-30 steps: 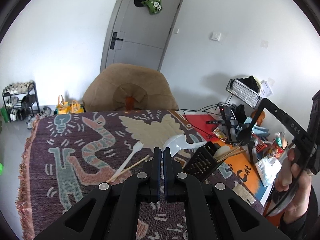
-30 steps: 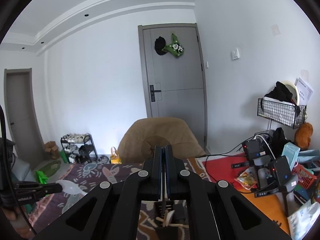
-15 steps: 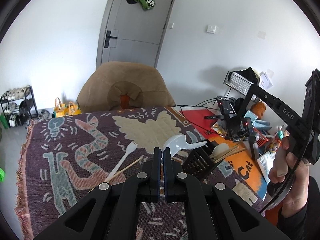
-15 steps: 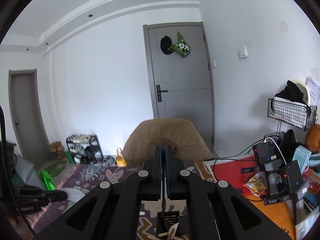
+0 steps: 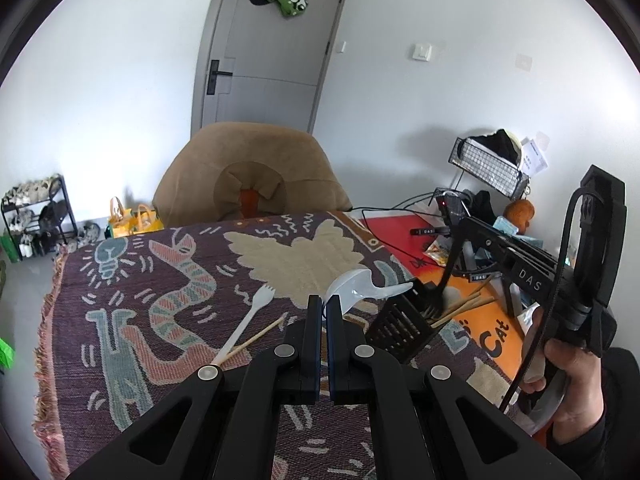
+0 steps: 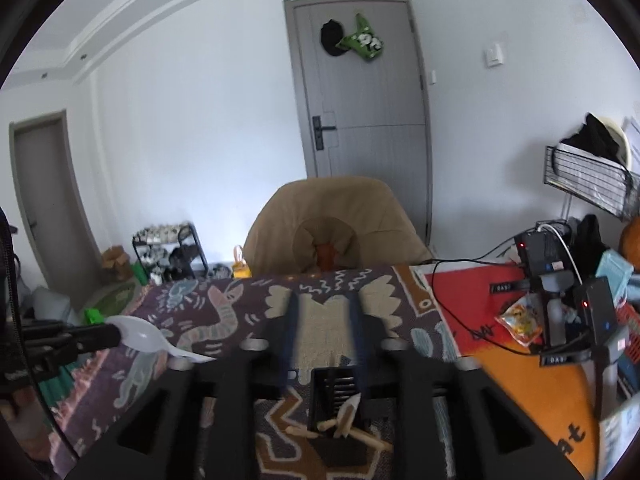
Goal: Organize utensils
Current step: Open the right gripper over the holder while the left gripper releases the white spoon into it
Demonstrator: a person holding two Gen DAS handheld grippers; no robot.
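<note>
My left gripper (image 5: 323, 314) is shut on a white plastic spoon (image 5: 354, 289), held above the table; the spoon also shows in the right wrist view (image 6: 146, 337). A black slotted utensil holder (image 5: 402, 328) stands just right of it, with wooden chopsticks (image 5: 460, 309) and a dark fork (image 5: 434, 304) in it. My right gripper (image 6: 325, 340) is open, directly above the holder (image 6: 334, 394), which holds wooden utensils (image 6: 346, 420). A white plastic fork (image 5: 246, 324) and one chopstick (image 5: 256, 339) lie on the patterned cloth (image 5: 140, 320).
A tan chair (image 5: 250, 178) stands at the table's far edge. Right of the cloth lie a red and orange mat (image 5: 492, 340), cables, camera gear (image 6: 560, 292), snack packets and a wire basket (image 5: 488, 166). A grey door (image 6: 364, 120) is behind.
My right gripper has opened and dropped lower over the holder, releasing the fork into it. My left gripper, still holding the spoon, has barely moved.
</note>
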